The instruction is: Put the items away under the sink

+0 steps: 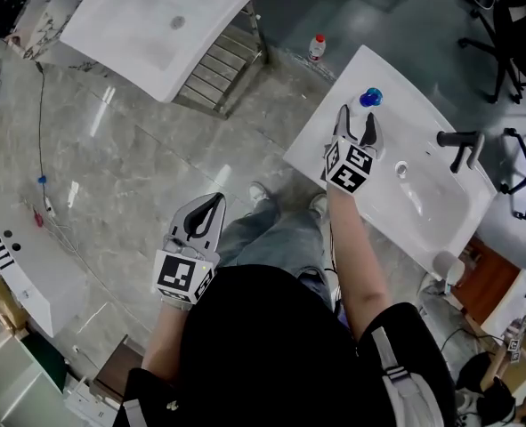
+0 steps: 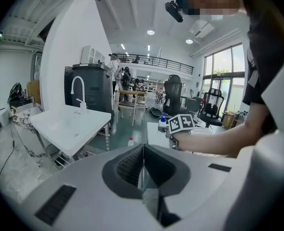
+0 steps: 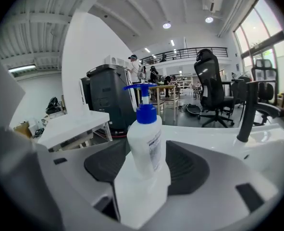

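Our right gripper (image 1: 356, 121) stands wide open. The pump bottle (image 1: 370, 98) is just ahead at 12 o'clock, upright near the counter (image 1: 396, 118) corner. If we push in off-centre, a jaw may knock it over the edge. Our left gripper (image 1: 211, 207) is closed, empty.

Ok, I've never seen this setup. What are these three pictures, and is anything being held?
A person carries a two-jaw tool in each hand. One picture looks down from a camera on the head; the other two come from cameras riding on the tools. The right tool is open around a white pump bottle with a blue cap, which stands on the white sink near a black tap; the pads do not press it. The left tool is shut and empty, above the grey floor.
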`<state>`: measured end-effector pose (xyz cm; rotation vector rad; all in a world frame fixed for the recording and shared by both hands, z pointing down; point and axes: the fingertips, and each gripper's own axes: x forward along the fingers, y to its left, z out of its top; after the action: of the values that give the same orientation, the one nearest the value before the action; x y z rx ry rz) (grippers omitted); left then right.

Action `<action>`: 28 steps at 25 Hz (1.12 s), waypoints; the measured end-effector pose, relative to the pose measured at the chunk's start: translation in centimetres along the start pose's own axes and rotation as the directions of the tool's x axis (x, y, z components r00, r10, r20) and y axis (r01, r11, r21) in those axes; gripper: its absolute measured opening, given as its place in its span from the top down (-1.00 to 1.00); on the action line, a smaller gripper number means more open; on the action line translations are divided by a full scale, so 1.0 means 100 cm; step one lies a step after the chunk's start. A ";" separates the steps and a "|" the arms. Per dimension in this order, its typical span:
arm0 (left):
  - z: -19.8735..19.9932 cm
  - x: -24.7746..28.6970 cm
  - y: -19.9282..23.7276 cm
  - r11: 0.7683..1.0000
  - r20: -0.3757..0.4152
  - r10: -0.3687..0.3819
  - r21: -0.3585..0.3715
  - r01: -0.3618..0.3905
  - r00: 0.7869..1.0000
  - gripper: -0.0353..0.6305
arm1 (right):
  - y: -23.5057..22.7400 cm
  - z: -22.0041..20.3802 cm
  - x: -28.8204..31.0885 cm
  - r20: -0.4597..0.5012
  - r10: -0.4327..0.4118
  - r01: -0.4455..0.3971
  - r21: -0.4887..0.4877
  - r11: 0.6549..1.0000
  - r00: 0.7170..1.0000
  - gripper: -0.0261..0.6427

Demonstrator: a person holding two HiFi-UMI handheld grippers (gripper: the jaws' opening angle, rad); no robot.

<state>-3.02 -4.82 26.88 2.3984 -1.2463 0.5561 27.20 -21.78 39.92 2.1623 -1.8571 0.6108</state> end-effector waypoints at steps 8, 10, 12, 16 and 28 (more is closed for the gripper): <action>-0.010 -0.012 0.035 1.000 -0.005 -0.014 -0.003 0.014 1.000 0.82 | -0.005 -0.004 0.029 0.001 -0.122 0.122 0.022 0.992 0.993 0.20; -0.012 -0.013 0.040 1.000 -0.008 -0.020 -0.004 0.020 1.000 0.82 | -0.006 -0.005 0.033 0.004 -0.140 0.140 0.019 0.990 0.990 0.20; -0.012 -0.012 0.042 1.000 -0.008 -0.027 -0.002 0.027 1.000 0.82 | -0.009 -0.007 0.036 0.001 -0.152 0.152 0.024 0.988 0.988 0.20; -0.012 -0.012 0.044 0.999 -0.004 -0.038 -0.001 0.038 0.999 0.82 | -0.013 -0.009 0.040 0.004 -0.153 0.153 0.033 0.988 0.988 0.23; -0.018 -0.022 0.032 0.997 0.013 0.046 -0.069 -0.045 0.999 0.82 | -0.012 -0.005 0.036 -0.011 -0.022 0.022 -0.037 0.999 1.000 0.29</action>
<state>-7.20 -4.12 27.76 2.3268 -1.3075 0.5012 28.75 -24.56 42.15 2.1489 -1.8221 0.5782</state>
